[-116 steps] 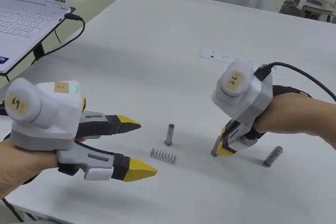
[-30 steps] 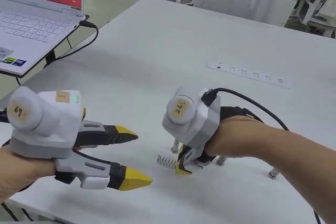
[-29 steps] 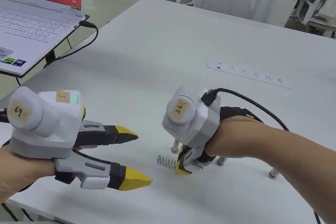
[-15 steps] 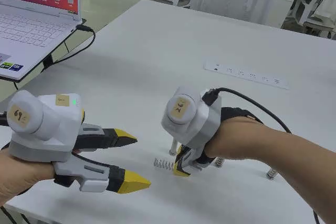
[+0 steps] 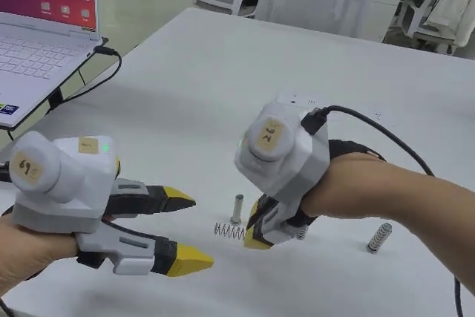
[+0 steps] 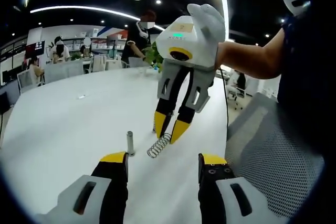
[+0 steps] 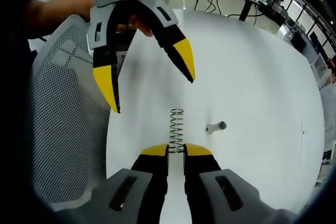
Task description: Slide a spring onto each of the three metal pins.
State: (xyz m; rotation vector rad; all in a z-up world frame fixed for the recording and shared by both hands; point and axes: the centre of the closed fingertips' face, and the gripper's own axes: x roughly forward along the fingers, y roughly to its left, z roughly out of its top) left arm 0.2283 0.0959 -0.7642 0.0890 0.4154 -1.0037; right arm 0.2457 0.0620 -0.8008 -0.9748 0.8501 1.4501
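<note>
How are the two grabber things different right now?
The left gripper has its jaws wide apart and holds nothing; the right gripper has its jaws pinched on one end of a spring. The left one lies about level above the table; the right one tips down to the table top. Both have white bodies and yellow tips.

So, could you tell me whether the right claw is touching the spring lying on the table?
Touching. The right gripper view shows the right claw shut on the near end of the spring, its coils pinched between the yellow tips.
</note>
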